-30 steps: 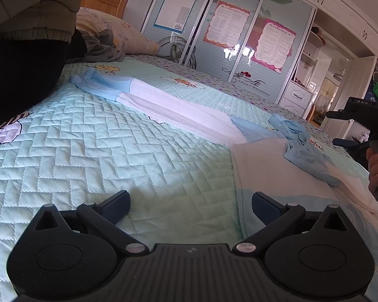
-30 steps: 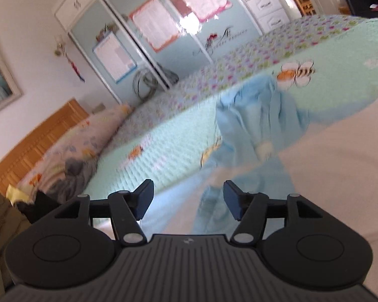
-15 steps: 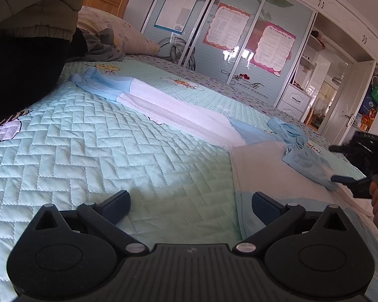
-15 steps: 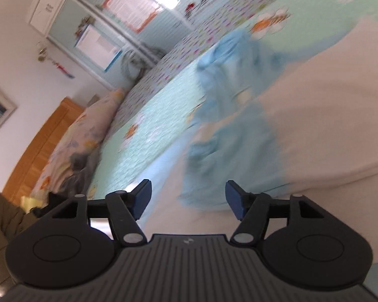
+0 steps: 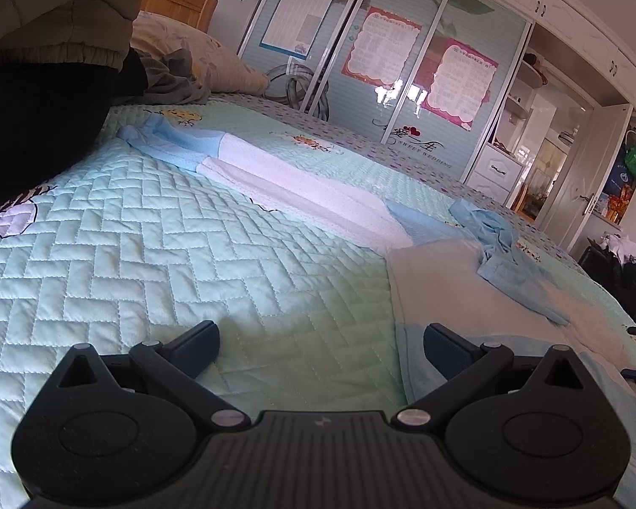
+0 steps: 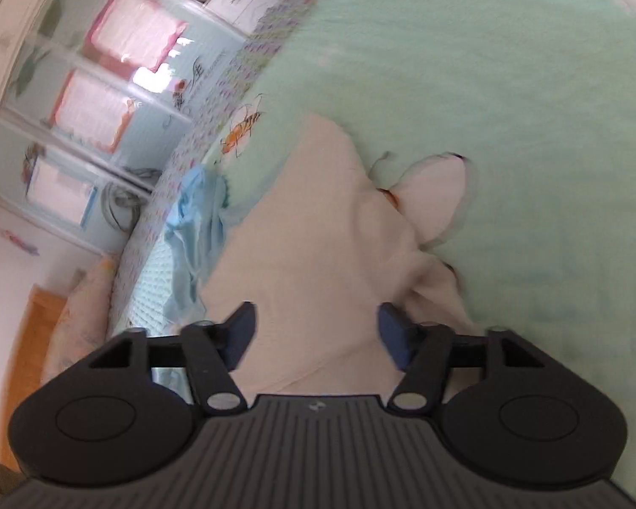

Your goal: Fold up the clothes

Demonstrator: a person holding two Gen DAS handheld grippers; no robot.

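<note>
the garment lay flat on the quilted bed, spread for folding. the left gripper hovered with jaws apart at its near edge, empty. the right gripper was closing, cloth below, nothing pinched. wardrobe lettering read "love" and "sweet wedding".

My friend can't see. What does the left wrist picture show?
A black claw hangs open over a mint quilted bed. A white and blue garment lies stretched flat ahead, a cream cloth with a crumpled blue piece on it to the right, wardrobe doors behind.
</note>
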